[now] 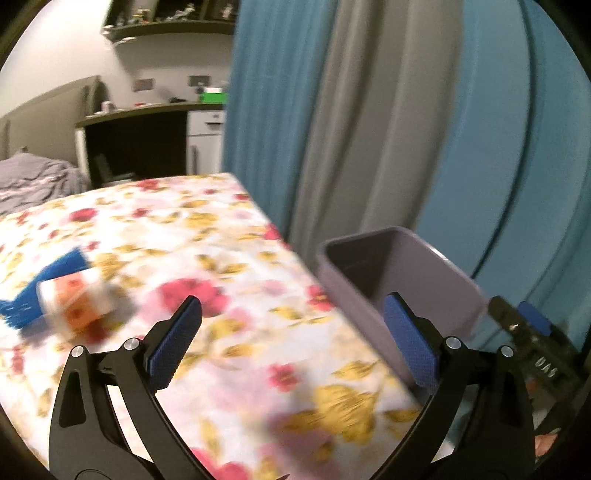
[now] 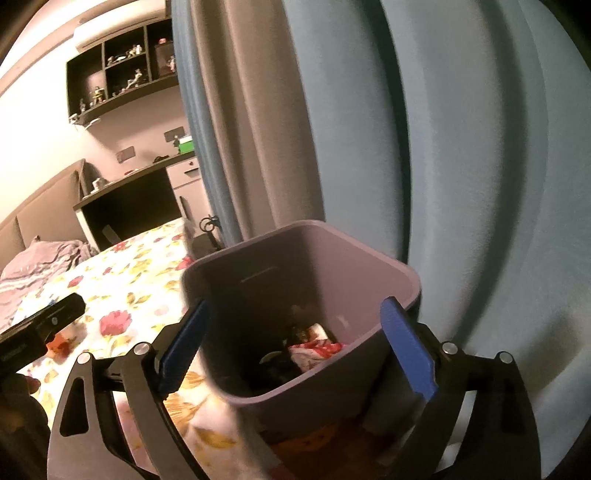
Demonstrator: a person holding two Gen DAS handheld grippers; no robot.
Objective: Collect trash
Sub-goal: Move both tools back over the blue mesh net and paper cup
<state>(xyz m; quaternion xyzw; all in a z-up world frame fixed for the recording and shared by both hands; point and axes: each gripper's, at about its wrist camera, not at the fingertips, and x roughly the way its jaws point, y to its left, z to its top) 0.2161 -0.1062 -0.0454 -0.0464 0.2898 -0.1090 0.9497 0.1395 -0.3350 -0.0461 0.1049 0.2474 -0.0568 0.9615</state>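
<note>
right wrist view looks down into the lilac bin [image 2: 332, 266], which stands just beside the edge of the bed, against the blue and grey curtain [image 2: 461, 147]. in its bottom lies trash: a crumpled red-and-white wrapper [image 2: 314, 349] next to darker scraps too dim to name. the right gripper [image 2: 295, 347] hangs over the bin's near rim with its jaws spread wide, one blue pad outside the left wall and the other by the right wall, nothing pinched between them. at the left edge the left gripper's black body [image 2: 40, 326] juts in over the floral bedsheet [image 2: 122, 280].

in the left wrist view the left gripper [image 1: 295, 343] is over the floral bedsheet [image 1: 221, 258], jaws likewise spread wide and empty. the bin [image 1: 424, 266] is to its right, at the mattress edge, with the right pad in front of its wall. on the sheet to the left lies a blurred small carton with orange print [image 1: 75, 299], touching a blue fringed piece [image 1: 48, 291] under it. behind are a desk [image 1: 147, 110] and a wall shelf [image 1: 166, 22].
</note>
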